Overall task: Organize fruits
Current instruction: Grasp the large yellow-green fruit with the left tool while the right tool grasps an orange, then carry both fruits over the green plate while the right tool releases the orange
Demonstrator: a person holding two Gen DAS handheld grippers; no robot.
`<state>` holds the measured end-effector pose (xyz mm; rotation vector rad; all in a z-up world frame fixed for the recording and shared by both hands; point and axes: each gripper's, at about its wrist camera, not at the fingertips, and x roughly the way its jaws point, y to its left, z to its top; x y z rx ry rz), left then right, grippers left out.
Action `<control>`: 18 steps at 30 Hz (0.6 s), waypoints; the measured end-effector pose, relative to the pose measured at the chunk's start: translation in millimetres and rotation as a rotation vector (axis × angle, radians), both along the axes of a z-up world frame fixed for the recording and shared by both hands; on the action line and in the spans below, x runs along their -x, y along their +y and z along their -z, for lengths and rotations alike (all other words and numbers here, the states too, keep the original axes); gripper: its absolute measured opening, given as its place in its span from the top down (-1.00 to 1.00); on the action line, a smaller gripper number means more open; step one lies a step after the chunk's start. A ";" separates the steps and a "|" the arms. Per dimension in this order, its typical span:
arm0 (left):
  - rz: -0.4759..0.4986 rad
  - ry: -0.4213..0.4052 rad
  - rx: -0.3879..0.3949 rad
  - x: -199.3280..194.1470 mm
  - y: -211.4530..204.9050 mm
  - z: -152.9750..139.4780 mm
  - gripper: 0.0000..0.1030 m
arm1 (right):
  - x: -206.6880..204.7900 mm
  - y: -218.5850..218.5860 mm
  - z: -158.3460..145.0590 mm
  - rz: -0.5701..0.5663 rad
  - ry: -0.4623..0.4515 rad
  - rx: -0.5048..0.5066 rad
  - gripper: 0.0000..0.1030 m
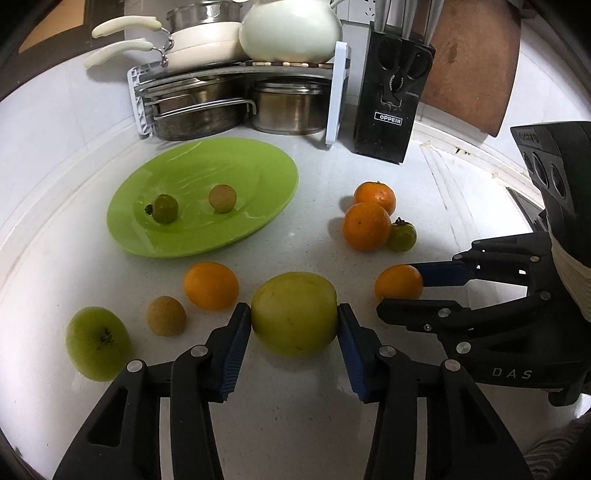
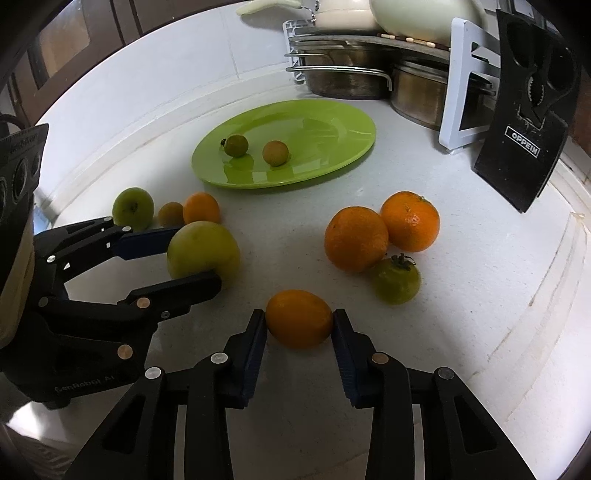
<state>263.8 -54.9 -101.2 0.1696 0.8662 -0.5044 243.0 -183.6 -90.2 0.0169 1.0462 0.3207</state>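
My left gripper [image 1: 294, 315] is shut on a large green apple [image 1: 294, 314] on the white counter; the apple also shows in the right wrist view [image 2: 203, 251]. My right gripper [image 2: 299, 321] is shut on a small orange [image 2: 299, 319], also in the left wrist view [image 1: 399, 282]. A green plate [image 1: 258, 166] behind holds a small green fruit [image 1: 165, 208] and a small tan fruit [image 1: 222, 198]. Loose on the counter lie an orange [image 1: 211, 285], a tan fruit [image 1: 166, 315], a green apple [image 1: 98, 343], two oranges [image 1: 366, 227] and a green tomato-like fruit [image 1: 401, 236].
A rack [image 1: 236, 70] with steel pots [image 1: 291, 107], cream pans and a white kettle [image 1: 291, 33] stands behind the plate. A black knife block [image 1: 391, 107] and a wooden board [image 1: 476, 62] stand at the back right. The counter's raised rim [image 2: 535, 295] runs along the right.
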 end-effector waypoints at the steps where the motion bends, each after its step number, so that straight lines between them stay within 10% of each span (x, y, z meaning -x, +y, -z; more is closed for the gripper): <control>1: -0.004 -0.003 0.003 1.1 0.4 -1.2 0.11 | 0.9 -0.7 -1.4 0.002 -0.003 -0.003 0.28; 18: -0.034 -0.017 0.009 2.0 -3.1 -2.0 0.12 | 8.7 -3.6 -10.1 0.022 -0.020 -0.010 0.28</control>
